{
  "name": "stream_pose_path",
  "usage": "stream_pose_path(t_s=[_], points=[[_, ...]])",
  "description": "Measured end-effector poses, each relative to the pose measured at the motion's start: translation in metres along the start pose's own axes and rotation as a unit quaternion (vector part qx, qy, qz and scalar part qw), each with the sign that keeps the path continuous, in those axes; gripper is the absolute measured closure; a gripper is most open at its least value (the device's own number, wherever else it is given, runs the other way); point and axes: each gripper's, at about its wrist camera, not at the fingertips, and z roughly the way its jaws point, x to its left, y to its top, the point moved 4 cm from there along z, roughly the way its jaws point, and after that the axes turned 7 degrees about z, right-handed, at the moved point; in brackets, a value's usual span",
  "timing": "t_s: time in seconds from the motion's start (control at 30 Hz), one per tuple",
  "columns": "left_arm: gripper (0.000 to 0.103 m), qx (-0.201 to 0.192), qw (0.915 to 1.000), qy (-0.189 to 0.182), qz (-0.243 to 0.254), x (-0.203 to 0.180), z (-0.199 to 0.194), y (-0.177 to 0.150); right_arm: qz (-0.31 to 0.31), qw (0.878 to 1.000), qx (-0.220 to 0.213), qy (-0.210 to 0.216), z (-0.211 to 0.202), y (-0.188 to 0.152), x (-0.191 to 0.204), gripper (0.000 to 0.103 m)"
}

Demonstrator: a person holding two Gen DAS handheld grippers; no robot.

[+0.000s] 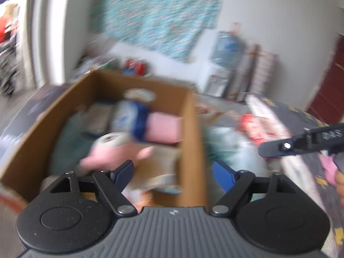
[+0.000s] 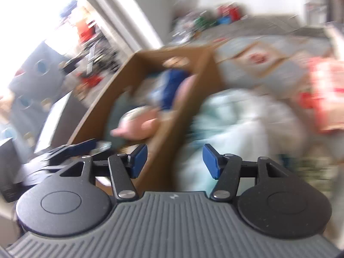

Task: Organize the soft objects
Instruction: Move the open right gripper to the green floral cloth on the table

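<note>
Blurring hides the cardboard box's (image 1: 191,129) contents; both tongs spread, empty.

Both wrist cameras angle down, close over the cardboard box (image 1: 189,133), sharing it and the pale bedding (image 2: 236,124).

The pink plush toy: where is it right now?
The pink plush toy lies inside the cardboard box, near its front, just ahead of the left gripper.

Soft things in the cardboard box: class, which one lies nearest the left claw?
The pink plush toy, sprawled at the box's near end just ahead of the open left claw. The pink folded cloth and the navy item lie farther back.
</note>
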Motion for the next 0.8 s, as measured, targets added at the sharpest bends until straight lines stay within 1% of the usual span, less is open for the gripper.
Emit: stream_pose_path(t_s=[0.07, 0.13, 0.23, 0.3, 0.37, 0.43, 0.47, 0.53, 0.57, 0.63, 0.73, 0.8], points=[[0.016, -0.016, 0.9991, -0.024, 0.031, -0.031, 0.004, 0.005, 0.009, 0.999, -0.023, -0.038, -0.017, 0.002, -0.031, 0.043], [0.015, -0.027, 0.9960, -0.048, 0.070, -0.065, 0.010, 0.007, 0.021, 0.997, -0.033, -0.065, -0.028, -0.001, -0.061, 0.043], [0.015, -0.032, 0.9874, -0.071, 0.138, -0.119, 0.027, 0.002, 0.042, 0.995, -0.031, -0.085, -0.033, -0.007, -0.107, 0.043], [0.015, -0.030, 0.9794, -0.082, 0.182, -0.153, 0.043, -0.005, 0.049, 0.995, -0.027, -0.085, -0.032, -0.014, -0.132, 0.043], [0.015, -0.023, 0.9718, -0.088, 0.218, -0.182, 0.061, -0.013, 0.060, 0.995, -0.022, -0.077, -0.028, -0.019, -0.153, 0.046], [0.015, -0.021, 0.9629, -0.088, 0.254, -0.208, 0.078, -0.023, 0.068, 0.995, -0.014, -0.067, -0.026, -0.023, -0.172, 0.052], [0.016, -0.015, 0.9587, -0.086, 0.271, -0.219, 0.088, -0.029, 0.071, 0.995, -0.009, -0.064, -0.024, -0.025, -0.181, 0.053], [0.019, 0.001, 0.9512, -0.086, 0.296, -0.236, 0.107, -0.037, 0.075, 0.996, 0.001, -0.053, -0.016, -0.027, -0.196, 0.060], [0.019, 0.011, 0.9490, -0.087, 0.303, -0.243, 0.117, -0.041, 0.075, 0.996, 0.007, -0.049, -0.012, -0.027, -0.201, 0.061], [0.019, 0.031, 0.9471, -0.093, 0.305, -0.251, 0.134, -0.047, 0.076, 0.996, 0.021, -0.040, -0.002, -0.028, -0.212, 0.068], [0.021, 0.055, 0.9448, -0.095, 0.309, -0.260, 0.154, -0.055, 0.080, 0.996, 0.035, -0.032, 0.015, -0.028, -0.225, 0.071], [0.025, 0.065, 0.9421, -0.093, 0.315, -0.267, 0.166, -0.056, 0.085, 0.995, 0.043, -0.029, 0.026, -0.028, -0.232, 0.072]])
